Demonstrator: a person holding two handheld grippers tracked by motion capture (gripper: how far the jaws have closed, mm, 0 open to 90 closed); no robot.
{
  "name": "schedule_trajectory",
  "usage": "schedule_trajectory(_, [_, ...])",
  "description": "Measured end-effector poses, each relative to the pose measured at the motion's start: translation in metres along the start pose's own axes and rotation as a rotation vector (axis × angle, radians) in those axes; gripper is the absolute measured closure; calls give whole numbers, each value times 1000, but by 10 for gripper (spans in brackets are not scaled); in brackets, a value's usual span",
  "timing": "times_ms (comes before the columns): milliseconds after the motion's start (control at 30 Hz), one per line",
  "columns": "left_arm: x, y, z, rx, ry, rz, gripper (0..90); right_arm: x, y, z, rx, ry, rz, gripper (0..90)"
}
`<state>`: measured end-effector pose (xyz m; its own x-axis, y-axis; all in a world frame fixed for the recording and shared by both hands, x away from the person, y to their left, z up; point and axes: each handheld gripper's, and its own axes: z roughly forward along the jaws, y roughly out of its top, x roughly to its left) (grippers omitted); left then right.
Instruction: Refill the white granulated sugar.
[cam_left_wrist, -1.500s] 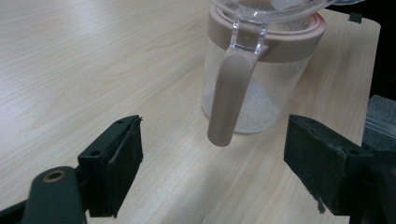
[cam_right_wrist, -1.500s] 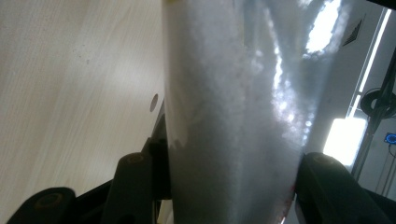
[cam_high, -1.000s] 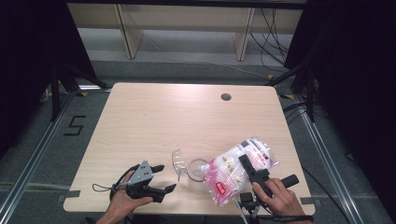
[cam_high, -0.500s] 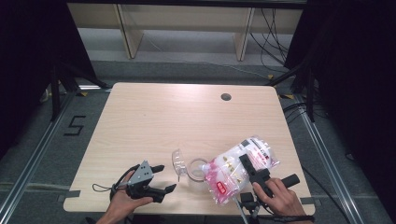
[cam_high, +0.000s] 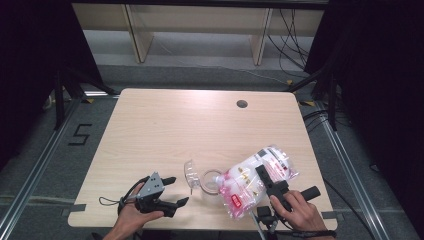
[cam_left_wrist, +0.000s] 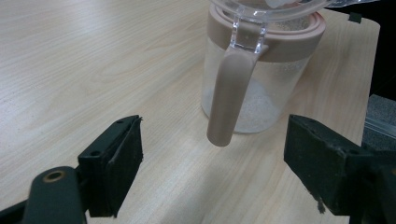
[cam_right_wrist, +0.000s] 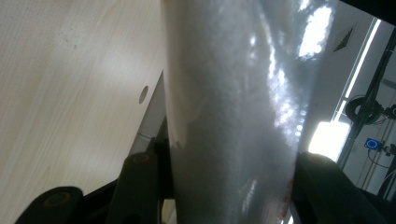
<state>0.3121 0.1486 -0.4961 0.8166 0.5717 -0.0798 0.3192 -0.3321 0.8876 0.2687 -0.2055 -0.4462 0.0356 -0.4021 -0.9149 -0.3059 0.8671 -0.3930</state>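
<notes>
clear jug (cam_left_wrist: 254, 79) w/ pink band, handle

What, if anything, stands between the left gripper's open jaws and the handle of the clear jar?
Nothing visible does. In the left gripper view the left gripper is open, with only bare table between it and the jar's handle. The right gripper holds the bag tipped at the jar's far side.

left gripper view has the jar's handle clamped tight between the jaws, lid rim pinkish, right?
Not clamped. In the left gripper view the left gripper stands open: the jar handle hangs between the jaws with clear gaps on both sides. The pinkish lid rim is right.
</notes>
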Motion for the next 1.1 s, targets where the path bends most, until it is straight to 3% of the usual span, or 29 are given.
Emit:
schedule_trajectory(67, [0,0,0,1,1,1,193,0,-1,0,3,-1,-22,588])
schedule_trajectory(267, [0,0,-1,-1,8,1,193,-1,-1,0,5,-2,-34,593])
schedule_trajectory(400, [0,0,0,-1,3,9,193,0,0,-1,23,23,-15,598])
schedule_trajectory(467, [0,0,-1,-1,3,11,193,-3,0,-1,11,14,-42,600])
schedule_trajectory(533, [1,0,-1,-1,2,18,193,-3,0,-1,16,23,-37,602])
schedule_trajectory(567, [1,0,-1,-1,3,17,193,-2,0,-1,6,0,-38,604])
schedule_trajectory(667, [0,0,-1,-1,3,11,193,-4,-1,-1,-4,-1,-37,606])
schedule_trajectory(733, [0,0,-1,-1,3,11,193,-6,-1,-2,13,30,-33,606])
schedule_trajectory(833, [-1,0,-1,0,6,-12,193,-5,0,-2,13,27,-40,607])
schedule_trajectory(1067, [-1,0,-1,-1,6,-9,193,-4,0,-2,16,34,-25,610])
schedule_trajectory(1100, [-1,0,-1,-1,5,-9,193,-6,0,-2,10,25,-44,611])
